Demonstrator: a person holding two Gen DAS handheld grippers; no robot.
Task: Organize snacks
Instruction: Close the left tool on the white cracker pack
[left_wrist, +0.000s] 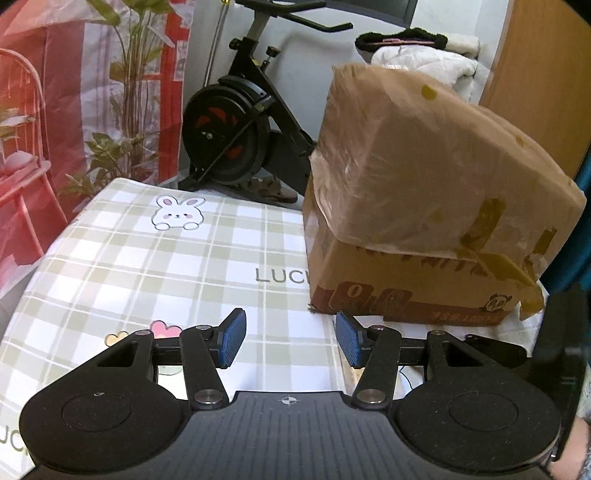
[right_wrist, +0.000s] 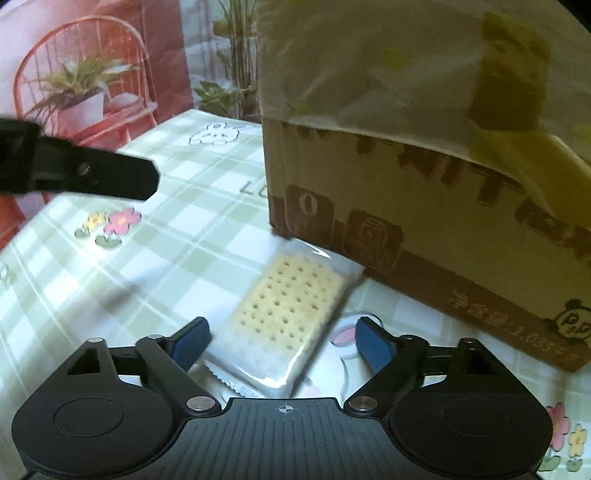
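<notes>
A clear-wrapped cracker packet (right_wrist: 288, 306) lies flat on the checked tablecloth (right_wrist: 129, 280), just in front of a brown cardboard box (right_wrist: 406, 236). My right gripper (right_wrist: 282, 343) is open and straddles the near end of the packet; neither blue pad presses on it. In the left wrist view the same box (left_wrist: 406, 288) stands at the right with its taped flap (left_wrist: 424, 155) raised. My left gripper (left_wrist: 291, 339) hangs open over the cloth near the box's front corner, with nothing between its pads. A black link of the left gripper (right_wrist: 92, 173) juts in from the left in the right wrist view.
A black exercise bike (left_wrist: 236, 129) stands behind the table. A red printed backdrop with plants (left_wrist: 55, 110) hangs at the left. White fabric (left_wrist: 424, 62) is piled behind the box, next to a wooden panel (left_wrist: 546, 74). The table's left edge curves down nearby.
</notes>
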